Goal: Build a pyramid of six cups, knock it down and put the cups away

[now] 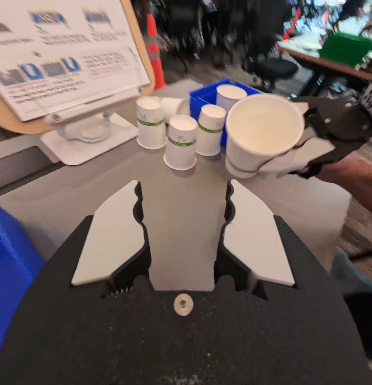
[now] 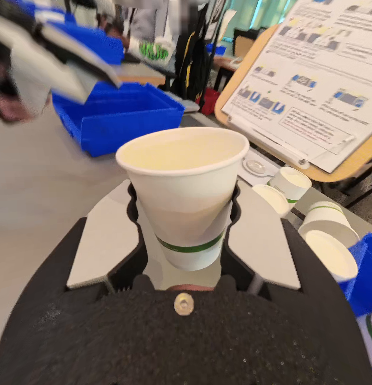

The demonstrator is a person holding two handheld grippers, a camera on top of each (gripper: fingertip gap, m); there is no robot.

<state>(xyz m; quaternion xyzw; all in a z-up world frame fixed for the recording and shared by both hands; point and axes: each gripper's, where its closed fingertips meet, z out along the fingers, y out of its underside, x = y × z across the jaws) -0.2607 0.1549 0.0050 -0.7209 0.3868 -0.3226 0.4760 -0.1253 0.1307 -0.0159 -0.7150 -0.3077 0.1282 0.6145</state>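
In the right wrist view we see the right gripper point(image 2: 184, 210) clenched around a white paper cup with a green band point(image 2: 182, 200) — mouth up, tilted a little, its two fingers pressing the cup's sides at the centre of the frame. The left wrist view shows that same held cup at right of centre, lifted clear of the grey table point(image 1: 181, 218).

The left gripper point(image 1: 184, 198) fills the lower half of its own view, released, with nothing between its spread fingers but bare tabletop.

Above it, at mid-frame, three cups stand upside down close together: the left inverted cup point(image 1: 151, 125), the middle inverted cup point(image 1: 180, 143) nearest us, and the right inverted cup point(image 1: 210, 130). Behind the left one a fifth cup lies on its side point(image 1: 175, 107). A sixth cup point(image 1: 230, 96) stands upright inside the blue bin point(image 1: 201, 100) just behind the group.

A printed instruction board point(image 1: 62, 56) leans in the upper left — its writing is blurred — and an orange traffic cone point(image 1: 154, 52) stands beyond it. In the right wrist view a second blue bin point(image 2: 122, 118) sits at upper left of the table.
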